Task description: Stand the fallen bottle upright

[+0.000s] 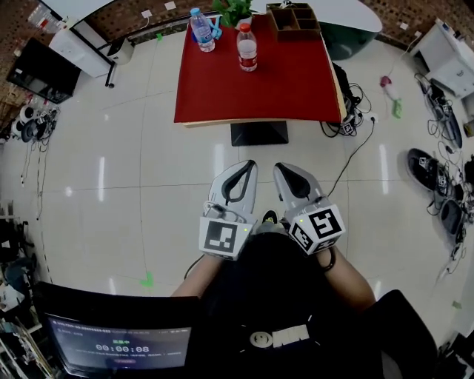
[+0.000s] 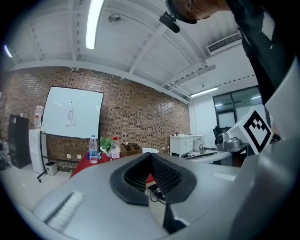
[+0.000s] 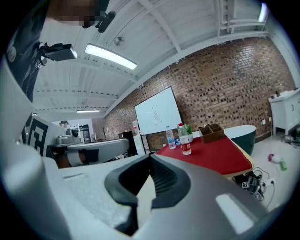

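Bottles: I see two clear plastic ones, a red-capped bottle [image 1: 247, 49] with a red band and a blue-capped bottle [image 1: 201, 30] with a blue band. Both stand upright, and I see none lying down.
Where they are: both are on the far half of the red table [image 1: 259, 92], near each other but apart. The blue-capped one is further back and to the left. A wooden box [image 1: 294, 21] with compartments sits to their right.
Left gripper: my left gripper [image 1: 248, 164] is closed with nothing between its ribbed pads. It is held close to my body, well apart from the table.
Right gripper: my right gripper [image 1: 281, 169] is closed and empty too, just beside the left one.
Writing: the screen [image 1: 122, 344] at the bottom left shows a timer reading 00:00:08. The line above it is too small for me to read, and so are the bottle bands.
Hard to make out: the plant [image 1: 235, 9] behind the bottles is cut off by the top edge. The sheet on the whiteboard [image 2: 72, 112] is unreadable.
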A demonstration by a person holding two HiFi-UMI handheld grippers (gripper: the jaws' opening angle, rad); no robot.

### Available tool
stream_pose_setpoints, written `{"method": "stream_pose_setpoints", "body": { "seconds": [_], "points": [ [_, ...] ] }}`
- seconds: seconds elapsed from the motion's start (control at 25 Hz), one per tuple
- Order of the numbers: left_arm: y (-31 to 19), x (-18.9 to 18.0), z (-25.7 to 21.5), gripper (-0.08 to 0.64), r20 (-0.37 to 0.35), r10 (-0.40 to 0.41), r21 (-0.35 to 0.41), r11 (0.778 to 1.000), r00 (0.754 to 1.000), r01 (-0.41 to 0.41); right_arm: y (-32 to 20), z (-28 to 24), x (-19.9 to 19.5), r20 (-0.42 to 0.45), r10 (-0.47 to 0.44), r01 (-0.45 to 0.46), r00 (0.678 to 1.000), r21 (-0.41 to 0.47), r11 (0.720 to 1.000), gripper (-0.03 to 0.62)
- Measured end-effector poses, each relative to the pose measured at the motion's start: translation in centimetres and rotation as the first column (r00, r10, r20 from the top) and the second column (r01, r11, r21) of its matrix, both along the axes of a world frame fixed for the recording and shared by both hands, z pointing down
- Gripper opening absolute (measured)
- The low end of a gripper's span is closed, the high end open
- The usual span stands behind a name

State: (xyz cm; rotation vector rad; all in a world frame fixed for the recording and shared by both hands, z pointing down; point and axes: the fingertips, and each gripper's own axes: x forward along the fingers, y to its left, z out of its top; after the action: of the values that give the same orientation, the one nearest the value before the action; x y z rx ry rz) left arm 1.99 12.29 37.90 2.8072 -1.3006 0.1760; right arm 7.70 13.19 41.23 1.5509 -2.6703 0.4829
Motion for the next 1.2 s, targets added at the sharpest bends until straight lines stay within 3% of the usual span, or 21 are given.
{"method": "stream_pose_setpoints", "body": {
  "seconds": [1.2],
  "points": [
    [-0.8, -0.3, -0.3, 0.003, -0.019, -0.017, 0.013, 1.0, 1.0, 0.017, -0.9, -0.4, -2.0, -0.03, -0.07, 0.071, 0.997, 0.045, 0.996, 0.003]
  ]
}}
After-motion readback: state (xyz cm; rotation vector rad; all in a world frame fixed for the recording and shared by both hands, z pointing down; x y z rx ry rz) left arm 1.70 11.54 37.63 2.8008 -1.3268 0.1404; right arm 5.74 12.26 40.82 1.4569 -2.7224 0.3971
